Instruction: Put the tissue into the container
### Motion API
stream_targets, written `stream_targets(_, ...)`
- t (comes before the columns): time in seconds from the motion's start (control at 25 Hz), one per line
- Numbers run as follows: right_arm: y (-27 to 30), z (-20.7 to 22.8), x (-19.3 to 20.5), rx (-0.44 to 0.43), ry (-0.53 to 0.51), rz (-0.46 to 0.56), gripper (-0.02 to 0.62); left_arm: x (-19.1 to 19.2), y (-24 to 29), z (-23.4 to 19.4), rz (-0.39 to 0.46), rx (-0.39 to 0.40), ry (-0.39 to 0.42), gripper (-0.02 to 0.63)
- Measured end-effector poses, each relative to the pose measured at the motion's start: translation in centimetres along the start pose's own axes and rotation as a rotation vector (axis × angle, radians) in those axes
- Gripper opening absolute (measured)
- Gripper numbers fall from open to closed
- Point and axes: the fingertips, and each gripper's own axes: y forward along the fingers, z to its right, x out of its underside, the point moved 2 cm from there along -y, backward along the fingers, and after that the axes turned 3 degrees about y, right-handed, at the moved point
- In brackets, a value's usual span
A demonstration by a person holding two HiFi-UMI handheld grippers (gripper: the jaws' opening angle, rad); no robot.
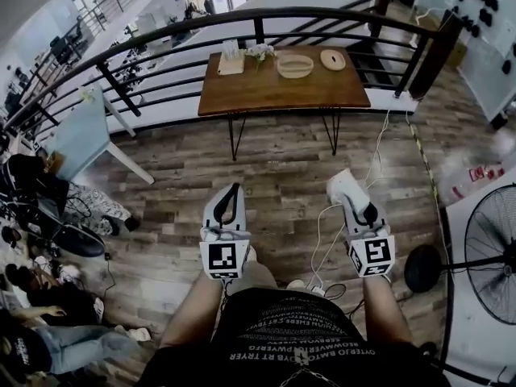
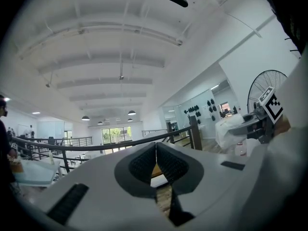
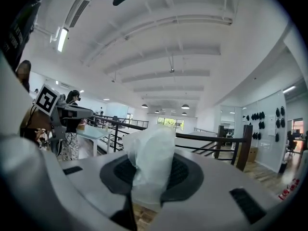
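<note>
A crumpled white tissue (image 3: 151, 162) stands up between the pads of my right gripper (image 3: 153, 170), which is shut on it. In the head view the tissue (image 1: 345, 185) covers the tip of that gripper (image 1: 350, 190), held at waist height above the wood floor. My left gripper (image 1: 230, 193) is beside it, pads pressed together (image 2: 155, 154) with nothing between them. A shallow wooden bowl (image 1: 295, 65) sits on the brown table (image 1: 274, 93) well ahead of both grippers, by the railing.
On the table are also a tissue box (image 1: 230, 60), small flowers (image 1: 260, 52) and a round wooden plate (image 1: 332, 59). A black curved railing (image 1: 161, 35) runs behind it. A standing fan (image 1: 490, 256) and floor cables (image 1: 322, 240) are at right. Seated people (image 1: 32, 313) are at left.
</note>
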Motion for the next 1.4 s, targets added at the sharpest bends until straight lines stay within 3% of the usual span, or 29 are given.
stream_targets(0.36,4.3,1.5,-0.3,0.010,-0.011,0.008,0.116,1.0,2.9,-1.9,0.016,-0.012,0.018,0.029)
stream_targets(1.0,20.1,4.6,-1.9,0.036,-0.035,-0.029,0.117,4.0,19.1,-8.0,0.003,0.075,0.022,0.029)
stream_targets(1.4,27.1,5.1,-4.0,0.085,-0.021,-0.051,0.117,5.4,25.6,-13.8,-0.013,0.114,0.010,0.029)
